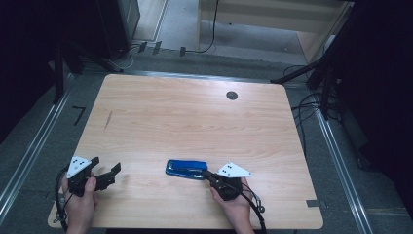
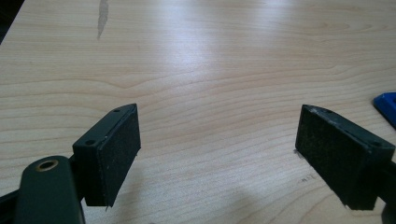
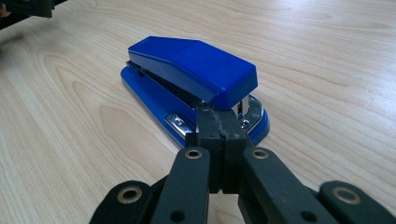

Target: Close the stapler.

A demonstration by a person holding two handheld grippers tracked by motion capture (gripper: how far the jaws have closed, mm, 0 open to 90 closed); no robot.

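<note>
The fingers (image 3: 219,128) of the right gripper (image 3: 219,122) are pressed flat together with nothing between them, their tips at or just beside the front end of the blue stapler (image 3: 191,79), low under its raised head; whether they actually touch it cannot be told. The stapler (image 1: 186,168) lies flat on the wooden table (image 1: 195,117), near its front edge, at about 10 o'clock from the right hand (image 1: 234,195) in the high view. With the jaws shut like this, the gripper can only nudge or press, not pick up: a push off the stapler's centre line would likely spin it on the smooth wood, and a push under the head could tip it or slip off the rounded plastic. The left gripper (image 1: 100,173), at about 9 o'clock from the stapler and well apart from it, holds its pads (image 2: 114,154) wide open over bare wood, so nothing braces the stapler from that side. If it skids toward the near edge, it could end up out of easy reach.
</note>
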